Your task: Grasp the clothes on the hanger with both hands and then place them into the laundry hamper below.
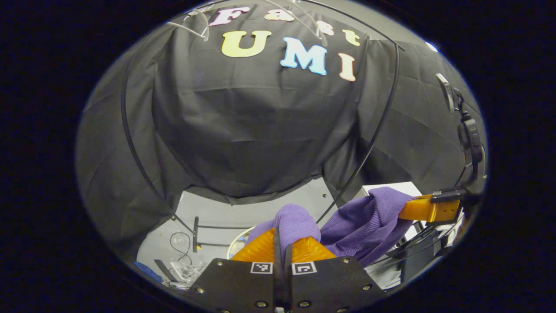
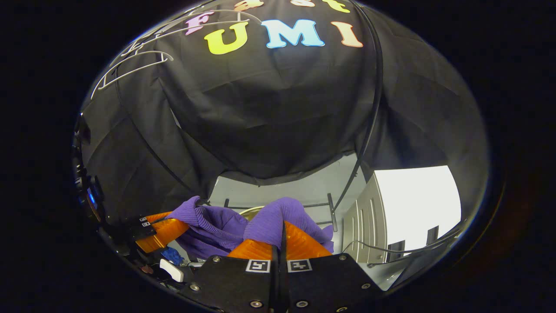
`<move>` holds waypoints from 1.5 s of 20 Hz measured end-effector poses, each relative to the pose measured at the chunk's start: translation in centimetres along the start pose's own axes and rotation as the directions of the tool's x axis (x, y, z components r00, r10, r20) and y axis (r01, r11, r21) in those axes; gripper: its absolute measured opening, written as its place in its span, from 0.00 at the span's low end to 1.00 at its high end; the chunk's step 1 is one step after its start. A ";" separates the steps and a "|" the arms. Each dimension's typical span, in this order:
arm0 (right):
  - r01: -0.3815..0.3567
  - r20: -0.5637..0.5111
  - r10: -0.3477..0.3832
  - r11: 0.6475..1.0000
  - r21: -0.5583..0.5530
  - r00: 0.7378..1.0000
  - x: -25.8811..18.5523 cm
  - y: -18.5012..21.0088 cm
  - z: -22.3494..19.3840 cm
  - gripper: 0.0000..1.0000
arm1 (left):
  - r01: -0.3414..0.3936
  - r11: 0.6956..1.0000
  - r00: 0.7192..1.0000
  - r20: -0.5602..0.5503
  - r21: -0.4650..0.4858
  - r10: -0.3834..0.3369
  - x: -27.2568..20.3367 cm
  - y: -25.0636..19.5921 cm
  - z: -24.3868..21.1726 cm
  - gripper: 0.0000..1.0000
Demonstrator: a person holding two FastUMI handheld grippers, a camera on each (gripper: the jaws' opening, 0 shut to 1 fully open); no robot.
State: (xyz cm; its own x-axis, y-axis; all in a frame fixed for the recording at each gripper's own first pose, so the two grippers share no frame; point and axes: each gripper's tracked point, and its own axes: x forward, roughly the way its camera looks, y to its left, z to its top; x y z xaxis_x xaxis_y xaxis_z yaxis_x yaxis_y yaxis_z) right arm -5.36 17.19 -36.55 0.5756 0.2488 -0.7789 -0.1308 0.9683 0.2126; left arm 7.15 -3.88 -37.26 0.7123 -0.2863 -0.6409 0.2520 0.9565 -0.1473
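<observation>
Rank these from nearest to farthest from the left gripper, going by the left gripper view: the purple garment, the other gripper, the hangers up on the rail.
1. Purple garment: pinched in the left gripper.
2. Right gripper: off to the right, holding the garment's other end.
3. Hangers: far up at the top left, against the booth's wall.

One purple garment (image 1: 365,217) is held up. Two grippers (image 1: 282,237) (image 2: 280,237) clamp it. Several white hangers (image 2: 130,65) hang above; their count is unclear.
</observation>
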 end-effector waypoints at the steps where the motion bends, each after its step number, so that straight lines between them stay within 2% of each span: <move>1: -0.003 -0.011 0.003 1.000 0.006 1.000 0.1 0.1 -0.2 0.01 | -0.005 1.000 1.000 -0.006 -0.008 0.005 0.2 0.4 0.0 0.01; 5: -0.007 -0.032 0.008 1.000 0.019 0.999 -0.1 0.2 -0.6 0.01 | -0.011 1.000 1.000 -0.022 -0.007 0.011 -0.1 0.9 -0.4 0.01; 6: -0.009 -0.035 0.010 1.000 0.021 0.999 0.0 0.2 -0.8 0.02 | -0.009 1.000 1.000 -0.026 -0.003 0.009 -0.2 1.1 -0.6 0.08; 7: -0.012 -0.038 0.013 1.000 0.019 0.999 0.1 0.2 -1.0 0.02 | -0.009 1.000 1.000 -0.029 0.000 0.009 -0.2 1.2 -0.7 0.01; 8: -0.015 -0.040 0.016 1.000 0.012 0.999 0.0 0.2 -0.9 0.02 | -0.010 1.000 1.000 -0.028 0.004 0.010 -0.3 1.3 -0.8 0.08; 9: -0.018 -0.043 0.018 1.000 0.004 0.999 0.0 0.2 -0.9 0.02 | -0.011 1.000 1.000 -0.027 0.005 0.011 -0.2 1.3 -0.8 0.01; 14: -0.023 -0.065 0.023 1.000 -0.005 0.998 -0.1 0.4 -1.4 0.02 | -0.008 1.000 0.999 -0.051 -0.005 0.007 -0.4 1.1 -1.4 0.01; 17: -0.023 -0.076 0.024 1.000 0.005 0.997 -0.2 0.7 -1.6 0.02 | -0.038 0.999 0.997 -0.061 -0.011 0.038 -0.1 1.8 -1.8 0.01; 18: -0.026 -0.080 0.026 1.000 0.004 0.996 -0.2 0.7 -1.8 0.02 | -0.043 0.999 0.997 -0.061 -0.021 0.042 -0.3 1.9 -1.8 0.07; 19: -0.027 -0.080 0.027 1.000 -0.001 0.996 -0.3 0.6 -1.7 0.03 | -0.049 0.998 0.997 -0.059 -0.028 0.047 -0.5 1.8 -1.9 0.01; 21: -0.017 -0.076 0.016 1.000 -0.014 0.997 -0.2 0.4 -1.7 0.05 | -0.084 0.996 0.995 -0.064 -0.016 0.083 -0.8 2.5 -2.4 0.02; 24: -0.022 -0.077 0.021 0.999 -0.024 0.997 -0.4 0.4 -1.5 0.10 | -0.095 0.995 0.994 -0.057 -0.006 0.095 -1.3 3.1 -2.5 0.08; 25: -0.037 -0.079 0.036 0.999 -0.017 0.996 -0.7 0.7 -1.3 0.17 | -0.087 0.996 0.995 -0.047 -0.016 0.086 -1.7 2.9 -2.3 0.08; 26: -0.049 -0.088 0.048 0.999 -0.011 0.995 -0.9 1.1 -1.6 0.36 | -0.079 0.997 0.996 -0.037 -0.018 0.078 -1.8 2.7 -2.1 0.10; 29: -0.030 -0.065 0.029 1.000 -0.008 0.997 -2.2 0.1 -0.7 0.92 | -0.096 0.995 0.995 -0.004 0.041 0.096 -3.1 3.1 -0.6 0.70; 30: -0.012 -0.044 0.011 1.000 -0.013 0.999 -2.7 -0.4 -0.1 0.96 | -0.117 0.991 0.993 0.013 0.068 0.117 -3.6 3.7 0.1 0.91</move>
State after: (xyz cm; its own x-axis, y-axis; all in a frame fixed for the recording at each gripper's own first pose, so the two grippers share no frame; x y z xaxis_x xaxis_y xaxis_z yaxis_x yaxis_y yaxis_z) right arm -7.00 16.09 -34.60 0.5380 0.2601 -0.8018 -0.1477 0.9656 0.2142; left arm 5.62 0.65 -35.40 0.7456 -0.1735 -0.6435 0.2106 0.9774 -0.0196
